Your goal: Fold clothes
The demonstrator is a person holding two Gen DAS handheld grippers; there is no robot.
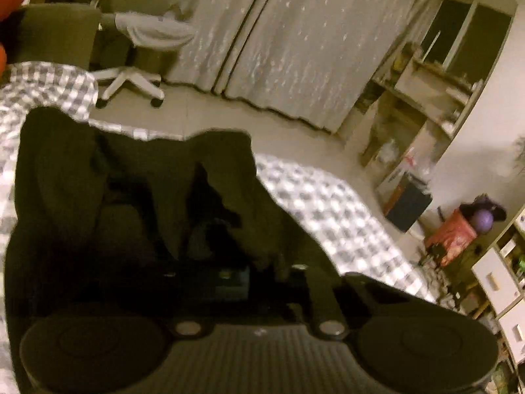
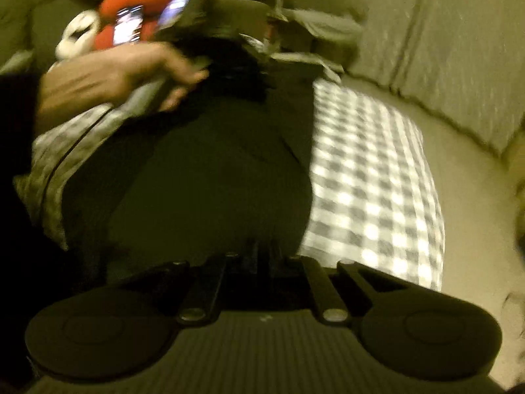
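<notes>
Checked bed under a dark garment spread near its edge, bare floor beyond toward the curtains. Left gripper closed on dark cloth. Right gripper closed over the garment; grip on cloth unclear through blur.
</notes>
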